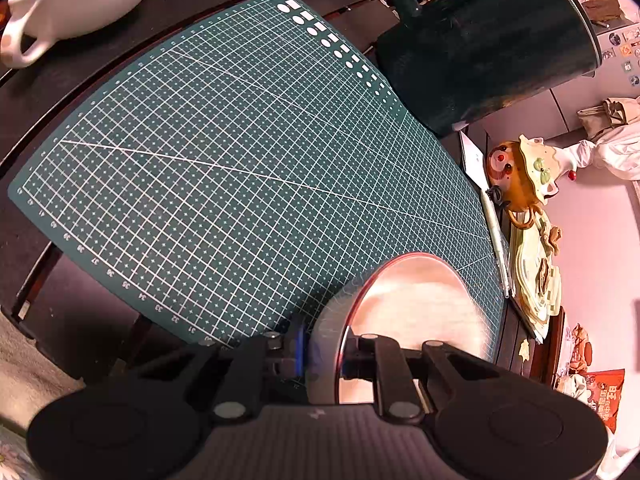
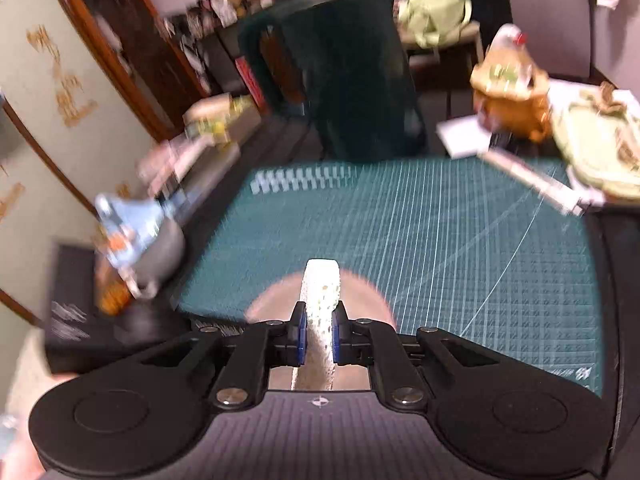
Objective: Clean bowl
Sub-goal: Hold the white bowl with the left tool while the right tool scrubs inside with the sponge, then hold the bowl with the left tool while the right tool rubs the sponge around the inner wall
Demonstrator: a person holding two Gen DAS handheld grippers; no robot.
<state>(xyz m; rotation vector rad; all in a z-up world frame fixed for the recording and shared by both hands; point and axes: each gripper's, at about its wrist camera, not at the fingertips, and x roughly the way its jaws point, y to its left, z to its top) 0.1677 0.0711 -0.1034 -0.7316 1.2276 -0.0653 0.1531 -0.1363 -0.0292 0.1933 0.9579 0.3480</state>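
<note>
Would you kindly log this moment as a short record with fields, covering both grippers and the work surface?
left gripper: shut on rim of shiny pink-tinted metal bowl
right gripper: shut on white porous sponge, above the bowl
surface: green gridded cutting mat
behind mat: dark green jug
right view: motion-blurred

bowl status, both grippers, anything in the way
Left gripper shut on bowl rim, over green mat. Right gripper shut on sponge, above bowl. Dark pitcher at far edge, clear of the work.
</note>
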